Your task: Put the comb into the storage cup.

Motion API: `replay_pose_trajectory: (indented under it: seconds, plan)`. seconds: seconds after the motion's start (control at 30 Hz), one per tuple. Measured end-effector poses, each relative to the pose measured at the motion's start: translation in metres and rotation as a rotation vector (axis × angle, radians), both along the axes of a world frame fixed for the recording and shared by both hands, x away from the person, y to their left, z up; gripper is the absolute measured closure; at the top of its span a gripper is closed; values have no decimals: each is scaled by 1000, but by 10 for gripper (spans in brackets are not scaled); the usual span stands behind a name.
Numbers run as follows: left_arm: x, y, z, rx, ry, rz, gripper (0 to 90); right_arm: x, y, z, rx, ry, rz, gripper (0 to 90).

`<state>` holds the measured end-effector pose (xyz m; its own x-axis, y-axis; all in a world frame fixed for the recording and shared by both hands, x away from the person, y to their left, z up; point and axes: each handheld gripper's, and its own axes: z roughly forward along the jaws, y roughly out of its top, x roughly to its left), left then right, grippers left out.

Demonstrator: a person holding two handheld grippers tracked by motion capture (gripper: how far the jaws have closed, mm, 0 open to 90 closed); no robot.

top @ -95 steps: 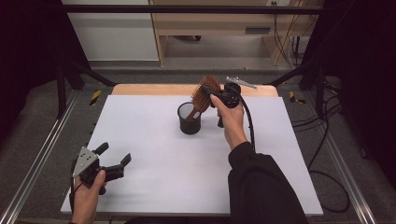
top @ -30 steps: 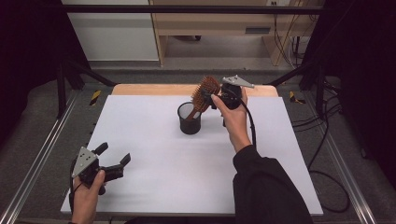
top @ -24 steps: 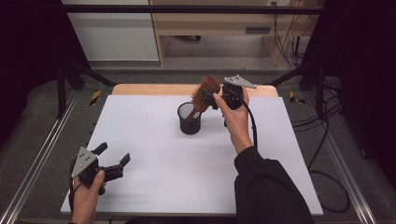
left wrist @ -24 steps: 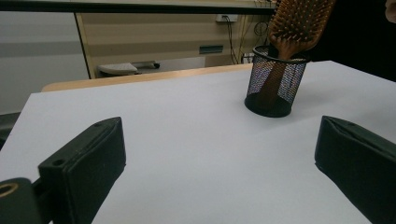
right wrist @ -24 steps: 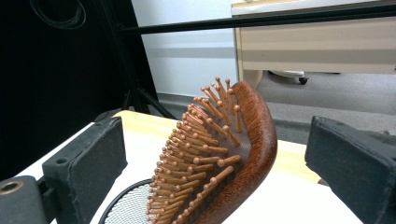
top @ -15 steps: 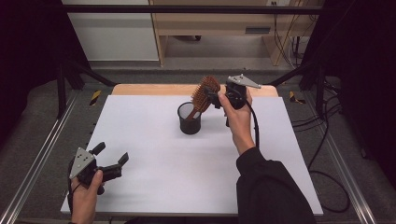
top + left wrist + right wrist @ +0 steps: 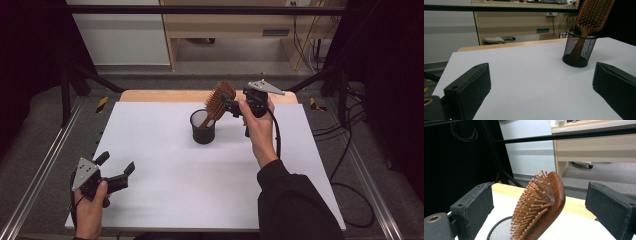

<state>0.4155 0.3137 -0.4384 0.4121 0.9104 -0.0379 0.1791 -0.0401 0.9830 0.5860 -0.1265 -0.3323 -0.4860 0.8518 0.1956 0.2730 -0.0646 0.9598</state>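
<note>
A wooden paddle hairbrush stands handle-down in a black mesh cup at the far middle of the white table, leaning right. My right gripper is open at the brush head; in the right gripper view its jaws stand wide on either side of the hairbrush without touching it, and the cup's rim shows below. My left gripper rests open near the front left corner. In the left gripper view the left gripper holds nothing, with the cup and hairbrush far ahead.
A wooden strip runs along the table's far edge. Metal rails flank both sides. The right gripper's cable trails down along the forearm. A desk and cabinets stand beyond the table.
The right hand has risen and drifted slightly toward the far edge, so its grey plate now shows. The brush stays in the cup. The left gripper has barely shifted.
</note>
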Motion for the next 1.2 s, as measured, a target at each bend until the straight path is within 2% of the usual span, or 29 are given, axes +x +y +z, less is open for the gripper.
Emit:
replay_pose_trajectory:
  seconds: [0.2, 0.43, 0.6, 0.8, 0.93, 1.2]
  plan:
    - [-1, 3, 0, 1, -5, 3, 21, -6, -5, 4, -11, -18, 1, 74]
    - [-2, 5, 0, -5, -8, 5, 19, -13, -12, 11, 7, -43, -6, 71]
    - [-1, 4, 0, 2, -7, 5, 19, -14, -14, 9, 10, -61, -11, 70]
    - [-2, 4, 0, 0, -7, 5, 19, -20, -15, 8, -10, -124, -31, 60]
    - [-2, 5, 0, -1, -9, 11, 19, -23, -17, 8, -17, -150, -45, 59]
    - [-2, 7, 1, -5, -15, 13, 18, -27, -25, 15, -6, -153, -75, 58]
